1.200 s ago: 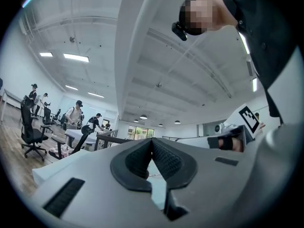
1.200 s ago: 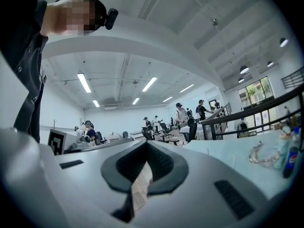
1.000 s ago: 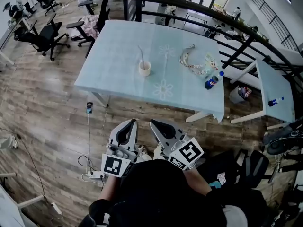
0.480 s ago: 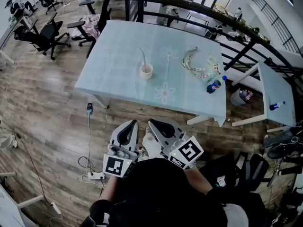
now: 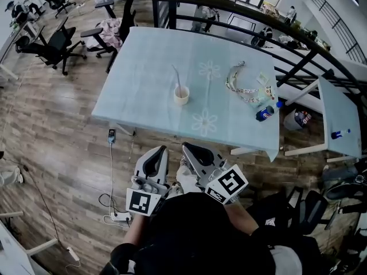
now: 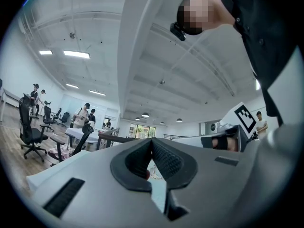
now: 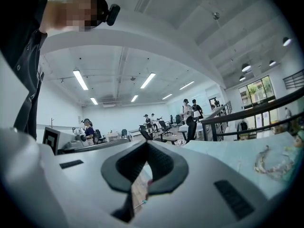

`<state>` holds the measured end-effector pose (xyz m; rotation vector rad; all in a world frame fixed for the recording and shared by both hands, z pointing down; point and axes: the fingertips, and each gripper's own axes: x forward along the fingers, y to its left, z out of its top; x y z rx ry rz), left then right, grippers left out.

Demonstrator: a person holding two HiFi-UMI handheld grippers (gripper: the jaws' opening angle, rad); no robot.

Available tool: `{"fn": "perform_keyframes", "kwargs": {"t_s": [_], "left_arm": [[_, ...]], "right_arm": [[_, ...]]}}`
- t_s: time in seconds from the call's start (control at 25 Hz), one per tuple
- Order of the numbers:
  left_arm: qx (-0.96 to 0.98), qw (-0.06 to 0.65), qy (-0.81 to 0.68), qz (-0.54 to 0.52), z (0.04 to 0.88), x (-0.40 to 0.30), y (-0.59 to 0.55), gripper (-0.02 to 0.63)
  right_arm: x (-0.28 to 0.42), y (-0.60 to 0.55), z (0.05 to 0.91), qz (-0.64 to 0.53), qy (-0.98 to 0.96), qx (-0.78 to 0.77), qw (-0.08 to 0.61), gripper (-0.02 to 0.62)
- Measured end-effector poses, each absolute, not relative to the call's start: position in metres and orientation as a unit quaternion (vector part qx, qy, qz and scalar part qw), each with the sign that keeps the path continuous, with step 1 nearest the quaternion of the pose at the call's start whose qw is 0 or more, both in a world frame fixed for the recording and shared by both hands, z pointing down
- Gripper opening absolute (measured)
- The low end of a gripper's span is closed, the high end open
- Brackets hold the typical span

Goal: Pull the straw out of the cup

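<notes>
A small cream cup stands on the light blue table, with a pale straw leaning up and to the left out of it. Both grippers are held low over the wooden floor, short of the table's near edge and well apart from the cup. My left gripper is shut with nothing in it; its pads meet in the left gripper view. My right gripper is also shut and empty, its jaws together in the right gripper view. The table edge and a sliver of the cup show between the jaws.
A beaded lanyard and a blue bottle lie on the table's right part. A black railing runs behind it, office chairs stand at the left, and a second table is at the right. A phone on a cable lies on the floor.
The person has stepped toward the table: the table and cup sit lower and nearer in the head view. Both grippers stay shut, side by side, carried forward with the body.
</notes>
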<state>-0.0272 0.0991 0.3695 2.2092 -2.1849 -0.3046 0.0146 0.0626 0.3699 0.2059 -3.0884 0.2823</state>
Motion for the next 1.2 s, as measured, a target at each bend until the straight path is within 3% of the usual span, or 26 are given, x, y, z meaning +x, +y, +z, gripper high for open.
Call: {"fn": "perform_keyframes", "kwargs": {"t_s": [0.48, 1.2], "left_arm": [[0.698, 0.005, -0.710, -0.088, 0.359, -0.069, 0.031, 0.014], [0.704, 0.002, -0.705, -0.082, 0.352, -0.084, -0.057, 0.014]], "right_arm": [[-0.031, -0.008, 0.365, 0.100, -0.994, 0.051, 0.010, 0.008], [-0.043, -0.097, 0.356, 0.100, -0.993, 0.062, -0.005, 0.008]]}}
